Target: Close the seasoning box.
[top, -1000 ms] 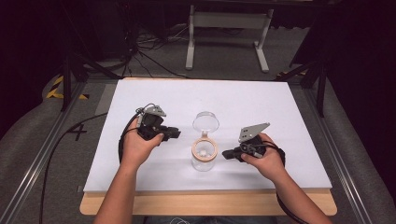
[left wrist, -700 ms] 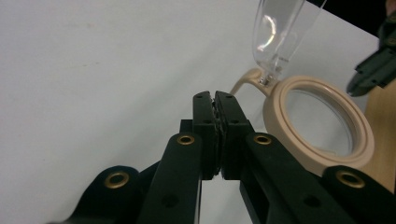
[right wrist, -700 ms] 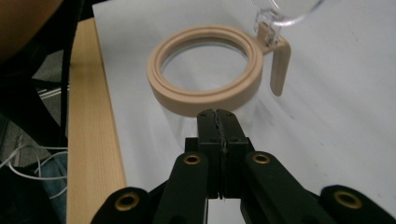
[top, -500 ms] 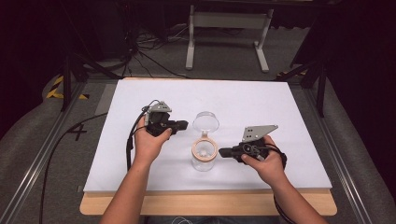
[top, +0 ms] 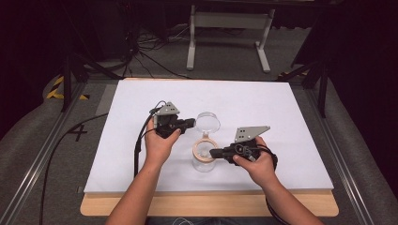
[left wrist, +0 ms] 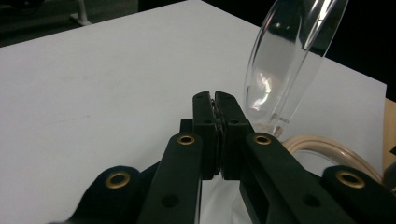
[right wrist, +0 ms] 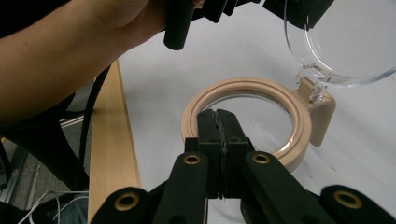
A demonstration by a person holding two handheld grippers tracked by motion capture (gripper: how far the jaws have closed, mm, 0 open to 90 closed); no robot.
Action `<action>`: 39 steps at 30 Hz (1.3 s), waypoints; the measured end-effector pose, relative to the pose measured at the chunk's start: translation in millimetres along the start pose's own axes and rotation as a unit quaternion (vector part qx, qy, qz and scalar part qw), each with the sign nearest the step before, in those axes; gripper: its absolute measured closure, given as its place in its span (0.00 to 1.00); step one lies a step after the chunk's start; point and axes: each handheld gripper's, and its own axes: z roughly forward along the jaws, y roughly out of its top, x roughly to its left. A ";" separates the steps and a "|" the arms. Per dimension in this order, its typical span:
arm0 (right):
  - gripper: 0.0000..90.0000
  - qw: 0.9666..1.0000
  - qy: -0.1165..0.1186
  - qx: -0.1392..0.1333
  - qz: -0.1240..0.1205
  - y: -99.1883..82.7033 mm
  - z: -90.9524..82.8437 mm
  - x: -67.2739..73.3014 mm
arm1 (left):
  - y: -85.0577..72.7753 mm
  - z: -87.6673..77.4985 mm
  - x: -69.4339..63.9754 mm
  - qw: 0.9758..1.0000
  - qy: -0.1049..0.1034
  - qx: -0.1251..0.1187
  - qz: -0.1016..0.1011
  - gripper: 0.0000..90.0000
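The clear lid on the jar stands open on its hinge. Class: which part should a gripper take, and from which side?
Probably the lid's free rim, opposite the hinge, approached from the left gripper's side. The lid is thin and tilted up, so its edge fits between jaws; the hinge side is crowded by the beige collar.

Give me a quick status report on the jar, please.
Left gripper shut beside the raised clear lid. Right gripper shut at the jar's beige rim. Nothing in the way.
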 end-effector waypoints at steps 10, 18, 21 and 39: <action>1.00 1.000 -0.001 -0.020 0.007 3.5 -1.4 -2.7 | 1.4 -5.2 -7.9 1.000 0.002 -0.010 0.014 0.98; 1.00 1.000 -0.001 -0.023 0.014 3.8 -0.8 -6.4 | 2.5 -10.4 -12.5 1.000 -0.008 -0.003 0.025 0.99; 1.00 1.000 -0.001 -0.024 0.015 3.6 -1.1 -7.1 | 2.8 -12.2 -13.1 1.000 -0.015 0.004 0.019 0.98; 1.00 1.000 0.000 -0.019 0.016 2.9 -4.5 -7.4 | 3.4 -24.1 -9.8 0.999 -0.031 0.015 0.010 0.95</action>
